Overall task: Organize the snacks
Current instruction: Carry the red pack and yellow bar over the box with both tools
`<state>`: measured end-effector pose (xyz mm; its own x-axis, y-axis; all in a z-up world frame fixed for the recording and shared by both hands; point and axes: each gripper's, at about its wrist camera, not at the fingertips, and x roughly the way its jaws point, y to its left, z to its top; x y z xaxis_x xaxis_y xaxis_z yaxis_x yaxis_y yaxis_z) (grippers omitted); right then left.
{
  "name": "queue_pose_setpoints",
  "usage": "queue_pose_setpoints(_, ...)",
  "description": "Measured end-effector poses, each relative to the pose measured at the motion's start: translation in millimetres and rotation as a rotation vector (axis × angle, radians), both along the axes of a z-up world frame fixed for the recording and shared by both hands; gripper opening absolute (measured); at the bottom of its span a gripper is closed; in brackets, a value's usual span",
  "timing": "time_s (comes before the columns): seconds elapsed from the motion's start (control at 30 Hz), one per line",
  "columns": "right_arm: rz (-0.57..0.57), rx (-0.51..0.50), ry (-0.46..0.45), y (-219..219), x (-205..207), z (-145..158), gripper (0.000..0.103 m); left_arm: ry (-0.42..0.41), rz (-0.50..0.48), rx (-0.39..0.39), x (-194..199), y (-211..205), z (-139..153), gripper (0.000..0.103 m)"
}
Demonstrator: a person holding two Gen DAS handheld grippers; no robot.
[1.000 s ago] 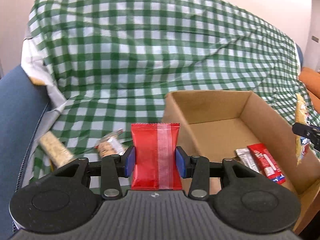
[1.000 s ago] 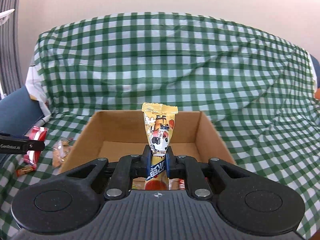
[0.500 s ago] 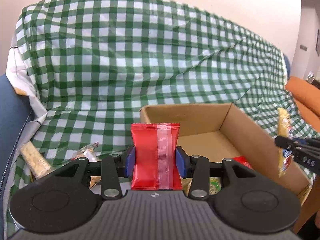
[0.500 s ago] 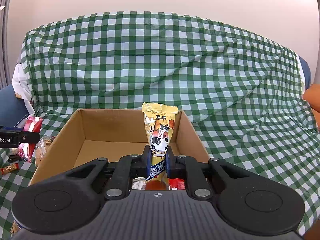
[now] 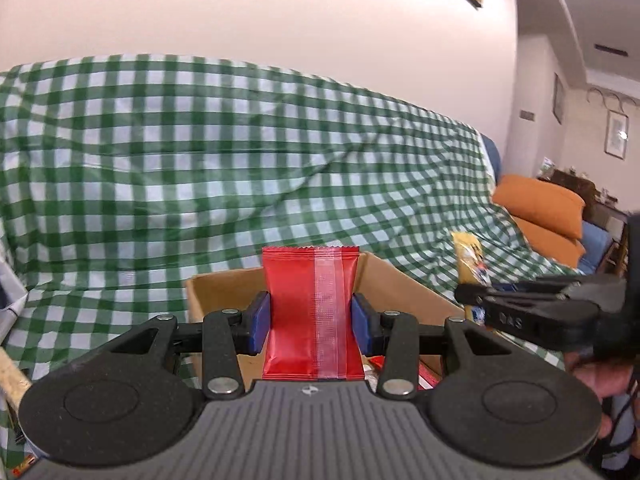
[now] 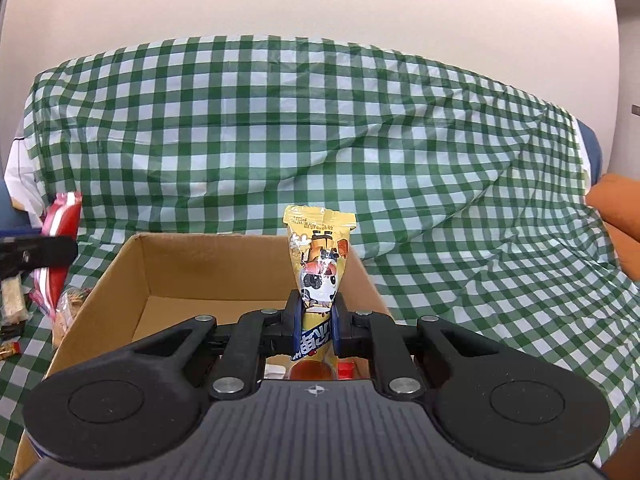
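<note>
From the left wrist view, the left gripper [image 5: 311, 323] is clamped on a red snack packet [image 5: 310, 312] that stands upright between its blue pads [image 5: 259, 322]. Just behind it sits an open cardboard box [image 5: 404, 292] on a sofa draped in a green checked cloth [image 5: 200, 152]. At the right edge the right gripper [image 5: 466, 294] comes in from the side, with a yellow packet poking up above it. Orange cushions [image 5: 540, 204] lie farther back.

From the right wrist view, the right gripper [image 6: 316, 326] is pinched tight on a yellow snack packet [image 6: 320, 264] printed with a cartoon cow, held upright over the box's [image 6: 104, 292] near edge. A few wrappers show inside the box below it, too hidden to name. At the left, outside the box, loose snacks [image 6: 68, 300] lie on the cloth [image 6: 360, 140].
</note>
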<state>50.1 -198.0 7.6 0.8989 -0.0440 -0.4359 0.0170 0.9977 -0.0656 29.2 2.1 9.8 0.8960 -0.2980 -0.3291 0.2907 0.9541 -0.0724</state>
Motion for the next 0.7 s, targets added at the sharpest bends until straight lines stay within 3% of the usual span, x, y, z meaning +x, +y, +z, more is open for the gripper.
queue_pose_setpoints(0.23,-0.025,-0.011,-0.025,2.0,-3.2,0.6,0.014,-0.027,-0.051,0.067,-5.5,-17.6,-6.8,0.047)
queue_pose_setpoints(0.7,-0.01,-0.074,-0.069,8.6,-9.5,0.7,0.014,-0.03,-0.061,0.073,-2.2,-20.4,-8.7,0.047)
